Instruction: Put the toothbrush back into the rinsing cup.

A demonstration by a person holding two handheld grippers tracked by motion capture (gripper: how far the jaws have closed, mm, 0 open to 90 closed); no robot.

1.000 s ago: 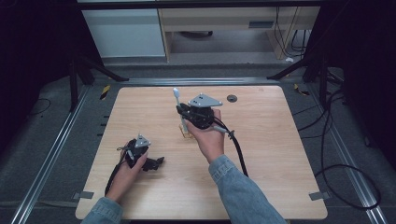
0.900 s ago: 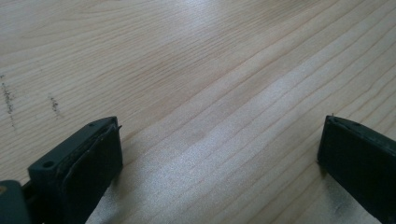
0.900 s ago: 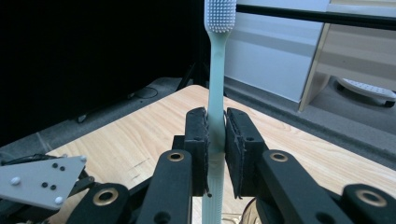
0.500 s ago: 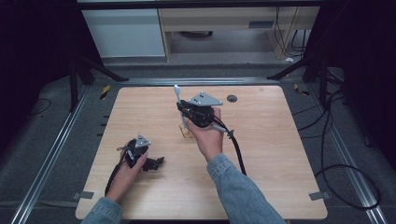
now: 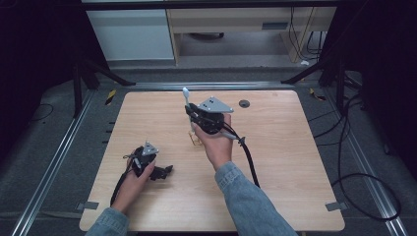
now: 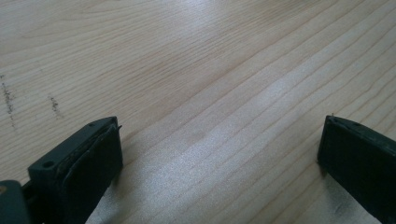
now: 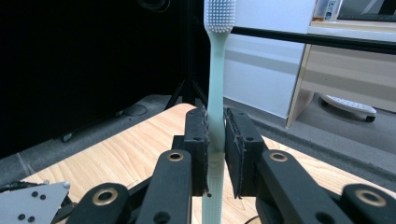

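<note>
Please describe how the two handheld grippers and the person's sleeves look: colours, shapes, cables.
Both the left gripper and the right gripper are black, each topped by a grey three-cornered plate and trailing a black cable. The jaws are flat black pads on arms with brass-ringed pivots. The sleeves are blue denim.

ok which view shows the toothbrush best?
The right gripper view: the toothbrush stands upright, clamped between the right gripper's pads, bristle head and handle clear. In the high view it's a small pale stick above that gripper. The left gripper view looks at bare table.
</note>
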